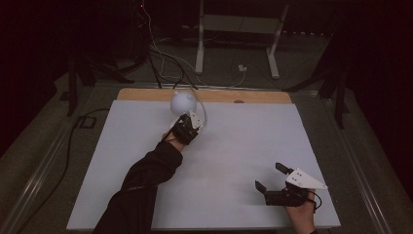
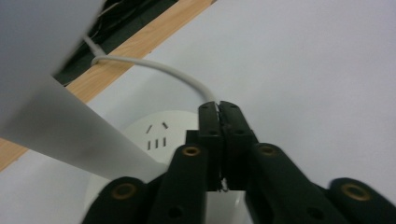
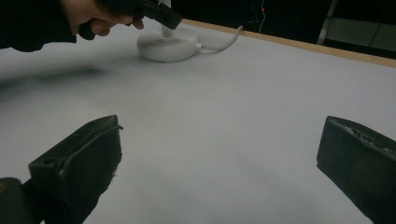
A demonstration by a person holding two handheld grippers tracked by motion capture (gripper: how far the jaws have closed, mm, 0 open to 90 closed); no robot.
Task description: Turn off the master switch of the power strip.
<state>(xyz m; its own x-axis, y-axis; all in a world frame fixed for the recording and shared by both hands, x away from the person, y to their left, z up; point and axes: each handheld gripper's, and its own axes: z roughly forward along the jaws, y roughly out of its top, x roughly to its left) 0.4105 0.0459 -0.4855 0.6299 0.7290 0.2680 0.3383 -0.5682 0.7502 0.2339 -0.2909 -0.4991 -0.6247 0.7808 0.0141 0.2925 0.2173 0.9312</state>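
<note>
Dark room, grey carpet [image 1: 44, 161], white desk frame [image 1: 238, 29] behind the table

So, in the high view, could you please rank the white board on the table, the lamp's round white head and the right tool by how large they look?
1. White board, by far the largest.
2 and 3. Right tool and lamp's round white head look too alike to rank, and the tool sits nearer the camera.

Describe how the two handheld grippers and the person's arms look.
Both grippers are black. The right gripper carries a pale grey three-cornered plate on top, and its fingers are blocky black pads. The left gripper has black linkages with brass-coloured rivets. The left arm wears a dark long sleeve.
</note>
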